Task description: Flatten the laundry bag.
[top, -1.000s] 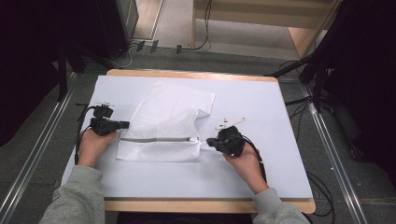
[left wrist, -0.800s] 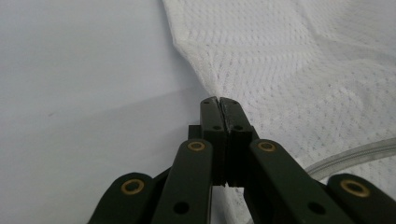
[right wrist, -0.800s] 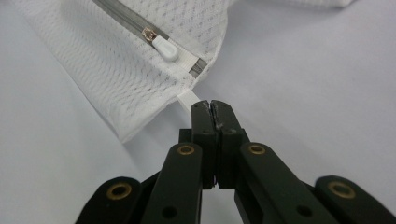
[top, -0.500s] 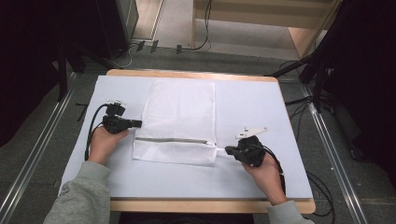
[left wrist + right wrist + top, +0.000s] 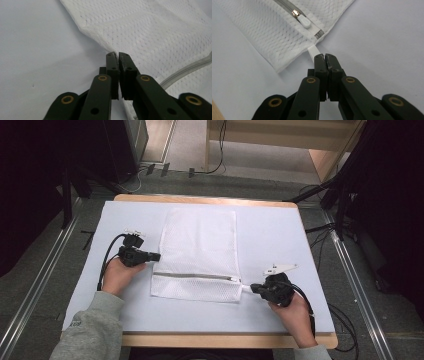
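On the pale-covered table (image 5: 280,235), from the high view, we see the left gripper (image 5: 156,256) at the left edge of a white mesh laundry bag (image 5: 200,240), held by the person's left hand (image 5: 117,275) with a grey sleeve (image 5: 90,330) below it. In the left gripper view, we find the left gripper's jaws pressed together on the bag's edge, pinching a fold of the mesh (image 5: 155,32) right at the tips. The bag lies flat in the middle of the table, long side running away from the person, with a grey zipper (image 5: 197,276) across its near end. In the right gripper view, we see the zipper's white pull (image 5: 305,22) near the bag's corner, and a small white tab (image 5: 314,53) reaching out from that corner. The right gripper (image 5: 252,289) is clamped tight on this tab, jaws together, with the right hand (image 5: 295,315) behind it near the table's front edge.
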The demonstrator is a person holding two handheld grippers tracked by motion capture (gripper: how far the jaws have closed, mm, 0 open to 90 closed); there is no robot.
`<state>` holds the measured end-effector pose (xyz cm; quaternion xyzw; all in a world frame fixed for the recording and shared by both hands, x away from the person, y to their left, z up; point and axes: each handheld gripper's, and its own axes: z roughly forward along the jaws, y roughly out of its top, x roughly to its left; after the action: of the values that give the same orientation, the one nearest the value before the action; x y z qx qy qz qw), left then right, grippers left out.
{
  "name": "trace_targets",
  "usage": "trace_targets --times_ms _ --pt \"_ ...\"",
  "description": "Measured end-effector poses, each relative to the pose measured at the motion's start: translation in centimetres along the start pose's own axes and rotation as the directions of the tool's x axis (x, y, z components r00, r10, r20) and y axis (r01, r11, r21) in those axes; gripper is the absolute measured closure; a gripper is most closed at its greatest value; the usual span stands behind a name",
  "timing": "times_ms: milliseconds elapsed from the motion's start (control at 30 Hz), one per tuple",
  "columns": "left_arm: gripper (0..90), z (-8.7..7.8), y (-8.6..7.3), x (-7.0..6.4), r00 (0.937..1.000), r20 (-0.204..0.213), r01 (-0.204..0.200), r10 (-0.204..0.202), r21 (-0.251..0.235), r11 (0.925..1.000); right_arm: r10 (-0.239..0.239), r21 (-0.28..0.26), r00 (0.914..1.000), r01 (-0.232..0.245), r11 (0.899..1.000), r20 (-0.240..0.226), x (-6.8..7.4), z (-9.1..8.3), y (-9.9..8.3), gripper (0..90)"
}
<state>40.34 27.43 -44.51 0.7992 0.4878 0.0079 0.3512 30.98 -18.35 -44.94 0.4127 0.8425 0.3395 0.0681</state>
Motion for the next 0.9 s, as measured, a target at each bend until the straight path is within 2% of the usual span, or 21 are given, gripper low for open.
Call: trace_targets --times_ms 133,267,400,633,833,900 --pt "81.6 -0.5 -0.2 0.1 1.0000 -0.006 0.003 -0.003 -0.016 0.9999 0.019 0.001 0.9997 -0.019 1.000 -0.013 -0.3 0.2 0.1 86.7" --pt "71.2 -1.4 -0.6 -0.4 0.9999 -0.014 -0.010 0.010 -0.042 0.9991 0.005 -0.050 0.9999 -0.005 0.999 -0.009 -0.4 -0.1 0.5 74.6" --pt "65.1 -2.1 -1.4 -1.1 0.9997 -0.012 -0.020 0.019 -0.051 0.9985 0.005 -0.090 0.9999 -0.006 0.996 -0.013 -0.5 0.1 1.1 68.8" --pt "60.0 -2.6 -3.1 -2.6 0.9990 -0.017 -0.041 0.041 -0.018 0.9990 0.019 -0.153 0.9993 -0.024 0.988 -0.032 -0.7 0.9 2.4 64.1" --pt "58.8 -2.6 -4.6 -3.4 0.9987 -0.025 -0.044 0.044 0.007 0.9990 0.007 -0.137 0.9991 -0.013 0.991 -0.042 -0.7 2.4 3.4 64.8" --pt "58.5 -2.5 -4.8 -3.5 0.9983 -0.029 -0.049 0.050 0.033 0.9983 0.010 -0.134 0.9990 -0.016 0.991 -0.043 -0.8 2.9 3.7 65.2"
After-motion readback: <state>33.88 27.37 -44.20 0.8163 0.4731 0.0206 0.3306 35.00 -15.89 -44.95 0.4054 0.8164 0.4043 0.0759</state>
